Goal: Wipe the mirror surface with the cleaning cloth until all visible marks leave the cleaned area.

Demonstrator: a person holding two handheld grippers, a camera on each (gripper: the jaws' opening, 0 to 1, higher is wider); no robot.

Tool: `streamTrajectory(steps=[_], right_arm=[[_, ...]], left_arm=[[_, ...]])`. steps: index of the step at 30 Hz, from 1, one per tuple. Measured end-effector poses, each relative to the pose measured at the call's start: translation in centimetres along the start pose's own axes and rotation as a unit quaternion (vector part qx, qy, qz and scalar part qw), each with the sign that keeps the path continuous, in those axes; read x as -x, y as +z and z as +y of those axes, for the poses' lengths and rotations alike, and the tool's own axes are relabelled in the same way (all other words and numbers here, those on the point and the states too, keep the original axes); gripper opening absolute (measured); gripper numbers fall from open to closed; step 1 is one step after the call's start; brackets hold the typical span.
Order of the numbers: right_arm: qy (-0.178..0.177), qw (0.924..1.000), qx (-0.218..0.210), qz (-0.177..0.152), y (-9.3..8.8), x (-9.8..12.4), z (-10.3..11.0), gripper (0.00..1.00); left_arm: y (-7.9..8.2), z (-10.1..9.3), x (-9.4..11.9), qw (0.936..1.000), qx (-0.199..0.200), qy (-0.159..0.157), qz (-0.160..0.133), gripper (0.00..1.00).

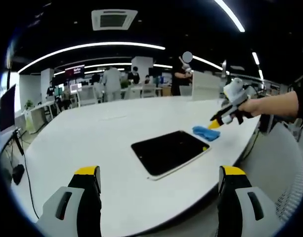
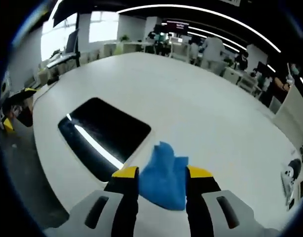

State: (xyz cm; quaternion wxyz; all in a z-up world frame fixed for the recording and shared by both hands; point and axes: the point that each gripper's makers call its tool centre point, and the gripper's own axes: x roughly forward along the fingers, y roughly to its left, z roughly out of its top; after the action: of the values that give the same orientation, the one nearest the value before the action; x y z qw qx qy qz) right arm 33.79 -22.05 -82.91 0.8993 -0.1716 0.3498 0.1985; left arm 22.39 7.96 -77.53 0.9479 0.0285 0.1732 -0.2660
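The mirror [image 1: 168, 150] is a dark rounded rectangle lying flat on the white table [image 1: 107, 133], near its front edge. A blue cleaning cloth [image 1: 206, 133] rests on the table just past the mirror's right corner. A person's hand holds my right gripper [image 1: 216, 123] down on the cloth. In the right gripper view the cloth [image 2: 163, 180] fills the gap between the yellow-tipped jaws of my right gripper [image 2: 162, 174], beside the mirror [image 2: 104, 131], which reflects a ceiling light. My left gripper [image 1: 159, 173] hovers in front of the mirror, jaws wide apart with nothing between them.
The table's curved edge [image 1: 250, 145] runs close behind the cloth, with the grey floor below it. Desks, chairs and several standing people [image 1: 111, 81] fill the far side of the room. A monitor [image 1: 7, 108] stands at the left.
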Motion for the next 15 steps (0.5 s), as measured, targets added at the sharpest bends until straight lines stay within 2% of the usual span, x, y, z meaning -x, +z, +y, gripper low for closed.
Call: streamTrajectory(steps=[3,8,15], right_arm=[[-0.005,0.9999,-0.007,-0.01,0.0,-0.2,-0.1,0.31],[0.001,0.9997,-0.022,0.005,-0.6,-0.9,-0.9,0.3],[0.005,0.9997,-0.013,0.017,-0.4,-1.7,0.0,0.29]], left_arm=[[0.0,0.0,0.0,1.0,0.0,0.001,0.0,0.99],[-0.2,0.0,0.0,1.0,0.003,0.0,0.005,0.99],[-0.3,0.0,0.0,1.0,0.005,0.002,0.006,0.99]])
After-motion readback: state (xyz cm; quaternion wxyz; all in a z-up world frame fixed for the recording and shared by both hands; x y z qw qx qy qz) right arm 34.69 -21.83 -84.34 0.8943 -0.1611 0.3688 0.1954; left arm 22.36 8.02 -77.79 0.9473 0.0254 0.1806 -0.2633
